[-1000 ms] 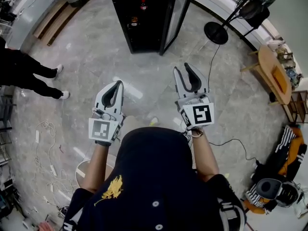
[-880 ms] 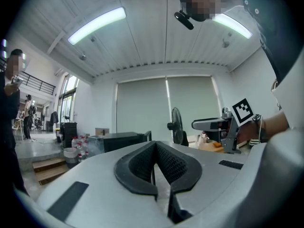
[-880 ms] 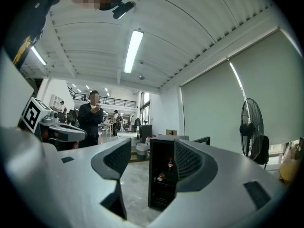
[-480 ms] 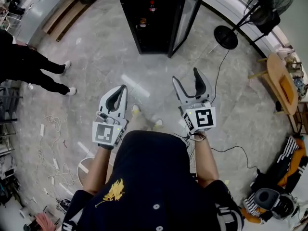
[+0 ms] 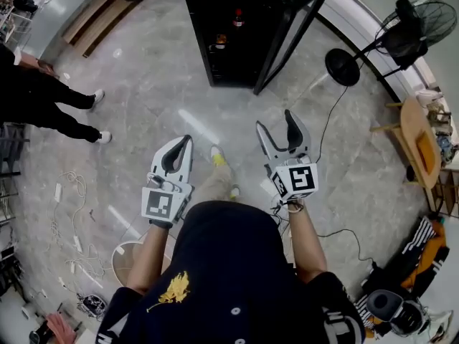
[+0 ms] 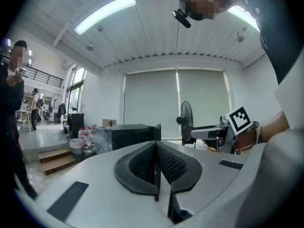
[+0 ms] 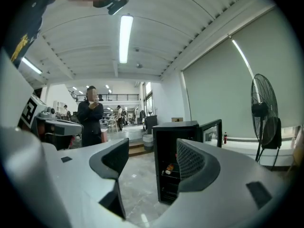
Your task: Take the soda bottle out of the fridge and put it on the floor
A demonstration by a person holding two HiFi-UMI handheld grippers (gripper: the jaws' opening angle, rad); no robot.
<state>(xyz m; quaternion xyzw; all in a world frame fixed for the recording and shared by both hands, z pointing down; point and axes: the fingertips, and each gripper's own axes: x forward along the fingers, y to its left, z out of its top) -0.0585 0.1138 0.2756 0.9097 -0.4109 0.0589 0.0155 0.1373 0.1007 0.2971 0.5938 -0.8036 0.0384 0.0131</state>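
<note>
The black fridge (image 5: 228, 34) stands on the floor ahead, its glass door (image 5: 290, 38) swung open to the right. On an upper shelf stands a dark bottle with a red cap (image 5: 237, 16), and a small orange item (image 5: 220, 41) lies below it. Both grippers are held level well short of the fridge. My left gripper (image 5: 179, 145) is shut and empty, its pads pressed together (image 6: 156, 163). My right gripper (image 5: 278, 124) has just been opening, with nothing between its jaws. Between its fingers the right gripper view (image 7: 152, 160) shows the fridge interior (image 7: 170, 170).
A standing fan (image 5: 401, 27) with a round base (image 5: 343, 67) is to the right of the fridge, its cable trailing over the floor. A person (image 5: 43, 99) stands at the left. A wooden table (image 5: 419, 124), bags (image 5: 401, 285), floor cables (image 5: 72, 213) and wooden steps (image 5: 93, 20) surround the area.
The right jaws have spread from nearly closed to wide. Both grippers have come forward, and the fridge sits lower and larger in the head view. The left gripper stayed shut.
</note>
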